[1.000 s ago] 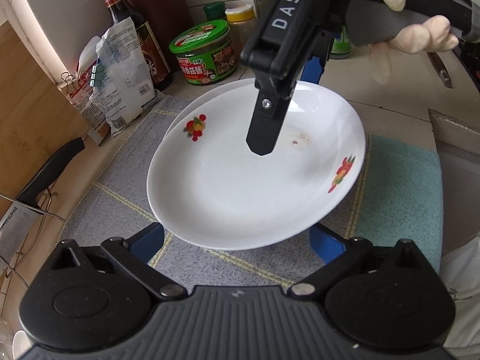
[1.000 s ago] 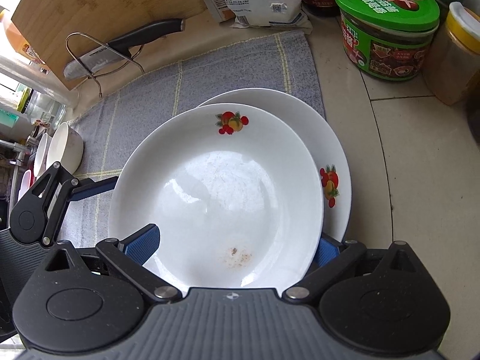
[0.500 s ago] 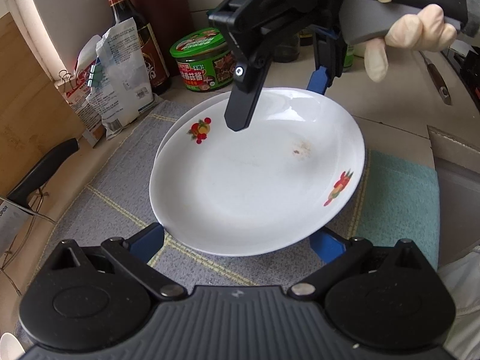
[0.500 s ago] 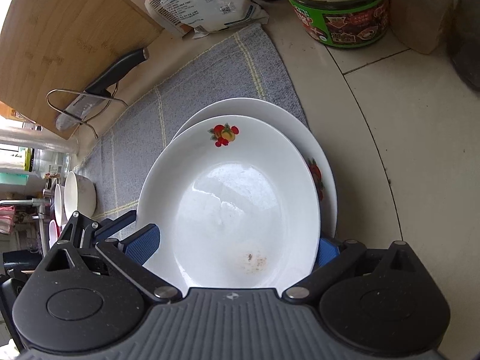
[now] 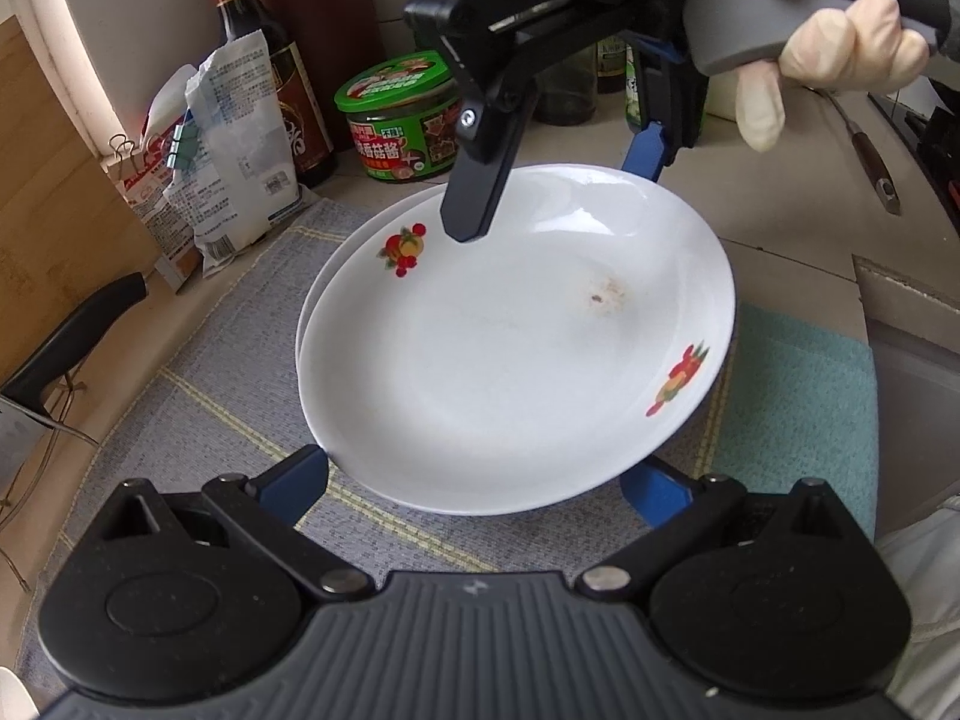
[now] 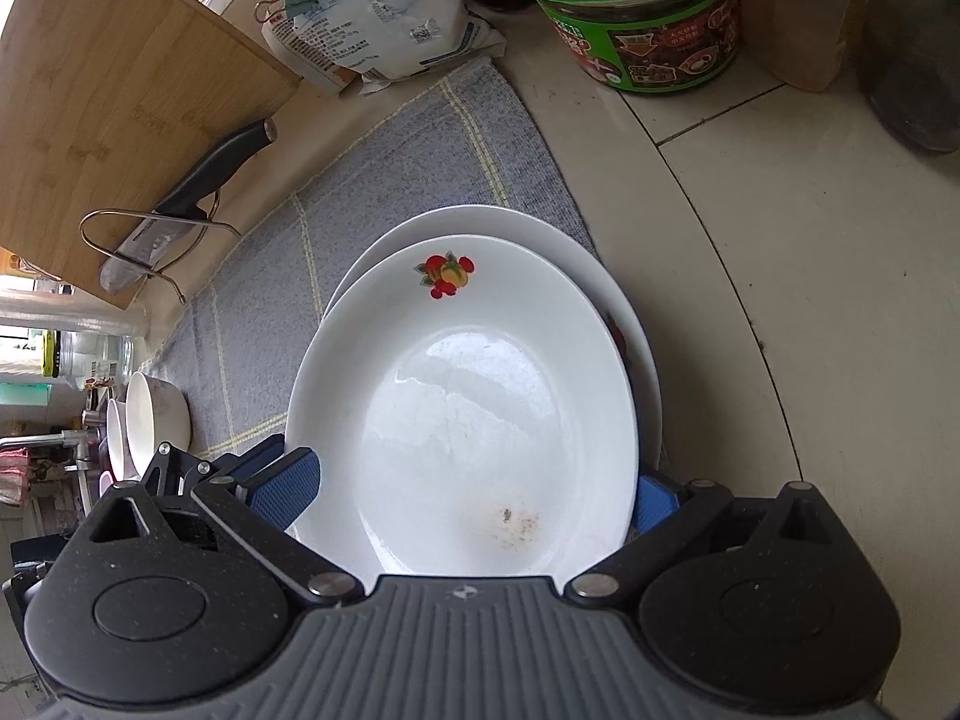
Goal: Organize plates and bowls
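Grey woven cloth [image 5: 198,396] with pale yellow lines covers my stretch of tiled counter [image 6: 780,252], and a teal mat [image 5: 798,396] lies just beside it on the sink side. Along the back I see a green-lidded jar [image 5: 399,117], a dark sauce bottle [image 5: 270,84] and a clipped white bag [image 5: 234,162]; a wooden cutting board [image 6: 120,90] leans at the side with a knife [image 6: 198,180] in a wire stand before it.

Two white plates with fruit prints sit stacked on the cloth. I see the upper plate [image 5: 516,354], marked by a small brown smear, lying slightly off-centre on the lower plate [image 6: 510,225].

My left gripper [image 5: 480,483] is spread wide, its blue pads on either side of the near rim, gripping nothing. My right gripper [image 6: 474,495], held by a gloved hand [image 5: 840,54], stands wide apart too, straddling the far rim without clamping it. White bowls [image 6: 153,414] stand on edge near a faucet beyond the cloth.
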`<state>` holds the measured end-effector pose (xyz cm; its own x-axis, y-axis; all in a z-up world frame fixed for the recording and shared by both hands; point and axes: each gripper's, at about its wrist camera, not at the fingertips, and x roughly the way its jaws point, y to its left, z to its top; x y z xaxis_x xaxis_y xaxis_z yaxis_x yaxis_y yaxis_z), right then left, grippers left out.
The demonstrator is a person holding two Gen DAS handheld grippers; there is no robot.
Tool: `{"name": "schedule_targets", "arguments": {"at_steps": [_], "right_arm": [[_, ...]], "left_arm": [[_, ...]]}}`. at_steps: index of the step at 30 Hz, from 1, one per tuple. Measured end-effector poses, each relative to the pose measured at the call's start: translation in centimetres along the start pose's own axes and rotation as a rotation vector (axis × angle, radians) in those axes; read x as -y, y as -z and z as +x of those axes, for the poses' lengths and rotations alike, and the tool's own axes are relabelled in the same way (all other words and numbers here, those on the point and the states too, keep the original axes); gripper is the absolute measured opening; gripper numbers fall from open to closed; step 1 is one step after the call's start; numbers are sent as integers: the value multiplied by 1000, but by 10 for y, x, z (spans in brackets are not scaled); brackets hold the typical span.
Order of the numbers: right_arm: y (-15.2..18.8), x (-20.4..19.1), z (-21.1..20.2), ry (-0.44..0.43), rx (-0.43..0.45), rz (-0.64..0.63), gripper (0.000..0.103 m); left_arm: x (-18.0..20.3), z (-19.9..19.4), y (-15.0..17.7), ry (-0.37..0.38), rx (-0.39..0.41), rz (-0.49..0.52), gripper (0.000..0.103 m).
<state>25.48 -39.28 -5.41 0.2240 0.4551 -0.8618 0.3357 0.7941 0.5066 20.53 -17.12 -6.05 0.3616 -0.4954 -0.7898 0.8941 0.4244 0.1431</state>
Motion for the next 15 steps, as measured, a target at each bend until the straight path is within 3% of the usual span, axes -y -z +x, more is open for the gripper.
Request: {"name": "schedule_targets", "arguments": {"at_steps": [9, 15], "right_arm": [[5, -4, -5, 19, 18, -3, 103], [14, -16, -7, 67, 50, -96, 103]], "left_arm": [[-6, 2, 5, 40, 13, -73, 103], [-9, 3, 8, 70, 19, -130, 102]]}}
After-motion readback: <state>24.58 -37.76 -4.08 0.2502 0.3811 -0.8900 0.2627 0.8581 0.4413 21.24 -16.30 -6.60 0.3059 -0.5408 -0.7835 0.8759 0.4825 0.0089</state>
